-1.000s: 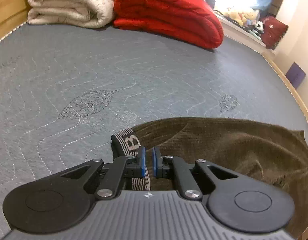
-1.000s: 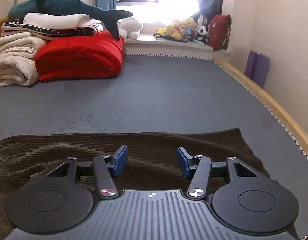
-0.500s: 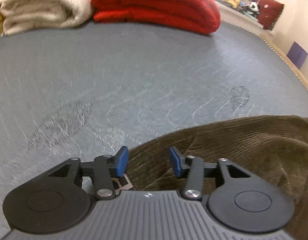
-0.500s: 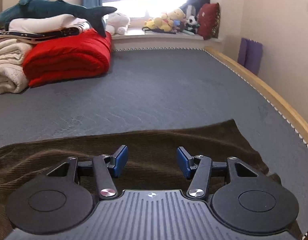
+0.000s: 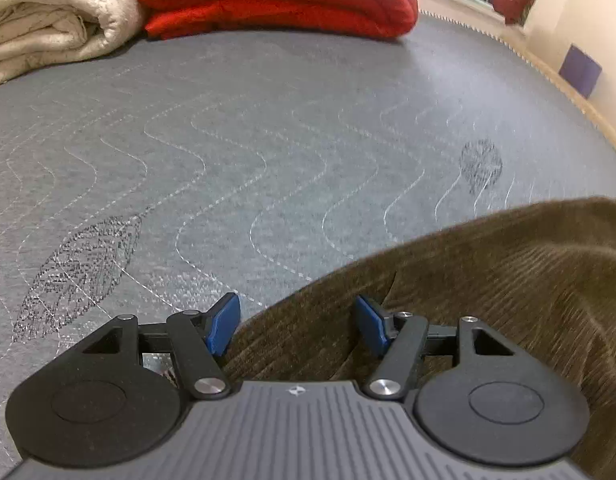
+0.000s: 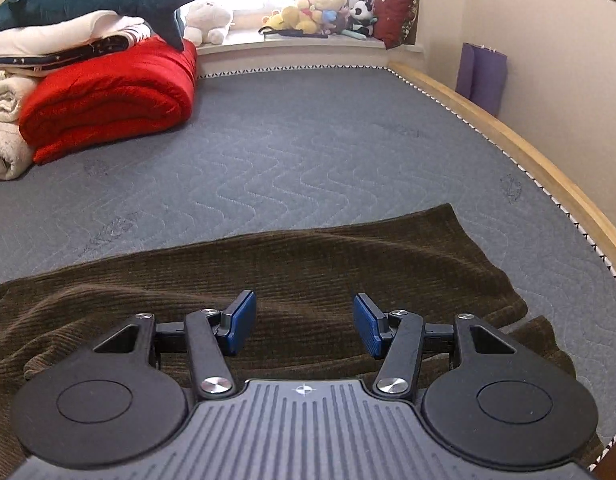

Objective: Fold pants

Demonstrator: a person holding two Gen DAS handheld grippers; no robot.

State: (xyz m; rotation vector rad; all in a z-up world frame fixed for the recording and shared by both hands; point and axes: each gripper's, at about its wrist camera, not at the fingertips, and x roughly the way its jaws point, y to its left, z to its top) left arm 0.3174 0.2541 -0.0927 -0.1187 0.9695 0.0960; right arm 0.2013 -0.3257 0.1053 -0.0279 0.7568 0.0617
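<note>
Dark olive-brown corduroy pants (image 6: 308,272) lie flat across the near part of a grey quilted mattress (image 6: 328,152). My right gripper (image 6: 304,326) is open and empty, hovering over the middle of the pants. In the left wrist view the pants (image 5: 488,280) fill the lower right. My left gripper (image 5: 296,322) is open and empty over their left end, with the curved fabric edge running between the jaws. The waistband is hidden under the gripper body.
A folded red blanket (image 6: 108,100) and cream blankets (image 5: 48,20) are stacked at the far left, with a plush shark (image 6: 88,0) on top. Stuffed toys (image 6: 320,12) line the window sill. A wooden bed rim (image 6: 528,156) runs along the right.
My left gripper was shut on the waistband a second ago; it has opened, let go and moved forward over the pants' edge. My right gripper stayed open and moved back a little.
</note>
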